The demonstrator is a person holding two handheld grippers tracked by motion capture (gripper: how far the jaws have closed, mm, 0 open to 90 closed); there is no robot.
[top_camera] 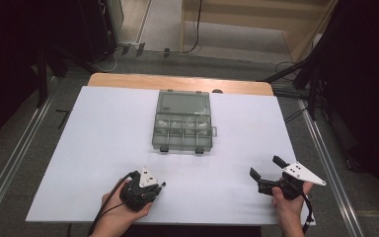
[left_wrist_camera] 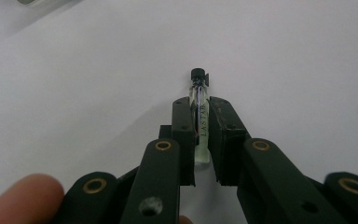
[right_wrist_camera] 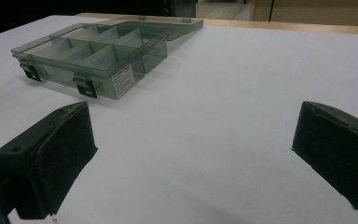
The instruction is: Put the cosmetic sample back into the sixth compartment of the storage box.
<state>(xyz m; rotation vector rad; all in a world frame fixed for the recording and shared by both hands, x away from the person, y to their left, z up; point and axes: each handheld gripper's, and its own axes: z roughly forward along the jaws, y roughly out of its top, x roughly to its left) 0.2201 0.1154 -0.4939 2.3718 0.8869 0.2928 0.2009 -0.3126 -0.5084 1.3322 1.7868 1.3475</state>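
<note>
On the white-covered counter [top_camera: 103, 148] a smoky-grey clear plastic compartment box [top_camera: 182, 127] lies open toward the far edge, while nearer the person the right tool [top_camera: 266, 170] rests with jaws spread wide and the left tool [left_wrist_camera: 204, 116] pinches a small clear glass vial with a black cap [left_wrist_camera: 199, 100].

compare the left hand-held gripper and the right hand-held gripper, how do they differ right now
The left hand-held gripper has its jaws closed on a small glass vial with a black cap; the right hand-held gripper has its jaws spread wide and holds nothing. The left faces bare white table; the right faces the open compartment box. Both have black jaws, are held by a hand and sit at the table's near edge.
</note>
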